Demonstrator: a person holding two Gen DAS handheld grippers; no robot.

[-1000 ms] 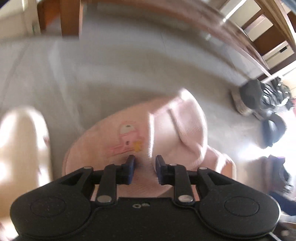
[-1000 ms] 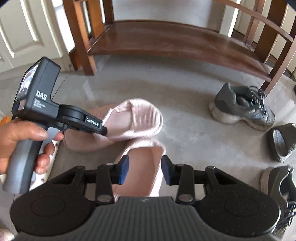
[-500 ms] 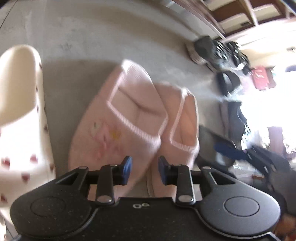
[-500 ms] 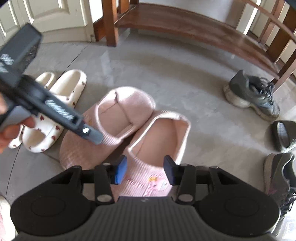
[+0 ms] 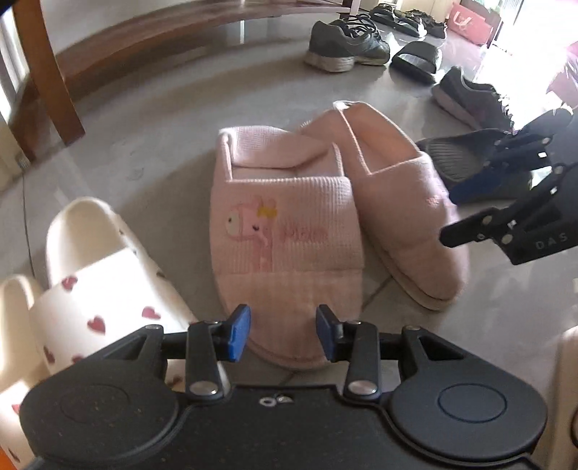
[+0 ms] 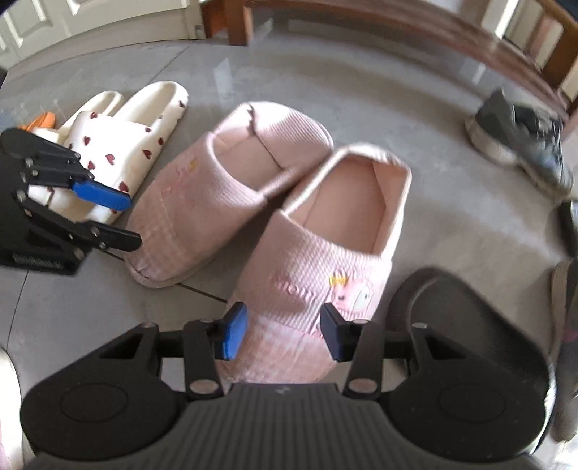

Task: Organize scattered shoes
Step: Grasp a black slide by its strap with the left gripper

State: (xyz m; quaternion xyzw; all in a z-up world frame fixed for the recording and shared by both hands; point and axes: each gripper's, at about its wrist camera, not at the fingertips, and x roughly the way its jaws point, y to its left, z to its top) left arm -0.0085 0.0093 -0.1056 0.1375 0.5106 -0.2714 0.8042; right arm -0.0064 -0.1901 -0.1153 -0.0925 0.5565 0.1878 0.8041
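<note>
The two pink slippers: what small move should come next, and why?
Probably nudge the left pink slipper parallel to the right pink slipper; their heels touch while the toes splay. The left gripper and the right gripper are open, holding nothing.

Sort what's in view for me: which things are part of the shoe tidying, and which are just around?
Job: two pink slippers, white heart-print slides, grey sneakers, black slide, left gripper and right gripper, both open.

Around: wooden bench, white door.
</note>
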